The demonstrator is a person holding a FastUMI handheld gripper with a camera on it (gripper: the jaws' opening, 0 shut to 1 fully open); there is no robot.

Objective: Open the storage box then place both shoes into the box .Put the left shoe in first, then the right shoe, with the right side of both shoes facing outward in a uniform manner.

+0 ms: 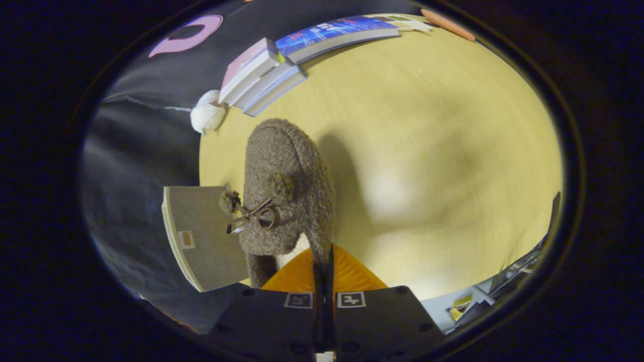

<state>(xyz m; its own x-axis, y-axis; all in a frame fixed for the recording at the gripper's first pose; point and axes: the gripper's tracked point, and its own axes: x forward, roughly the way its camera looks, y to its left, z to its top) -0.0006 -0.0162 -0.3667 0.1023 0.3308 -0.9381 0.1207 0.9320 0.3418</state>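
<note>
Fingers pinch my one fuzzy grey-brown slipper shoe by its rim, lifted above the yellow wooden desk; one grey box beside it, three stacked books beyond.

Shoe – fuzzy brown fleece, metal ring trim; table – smooth pale wood

1 fuzzy shoe, 1 grey box, approx 4 books, 1 white plush.
</note>
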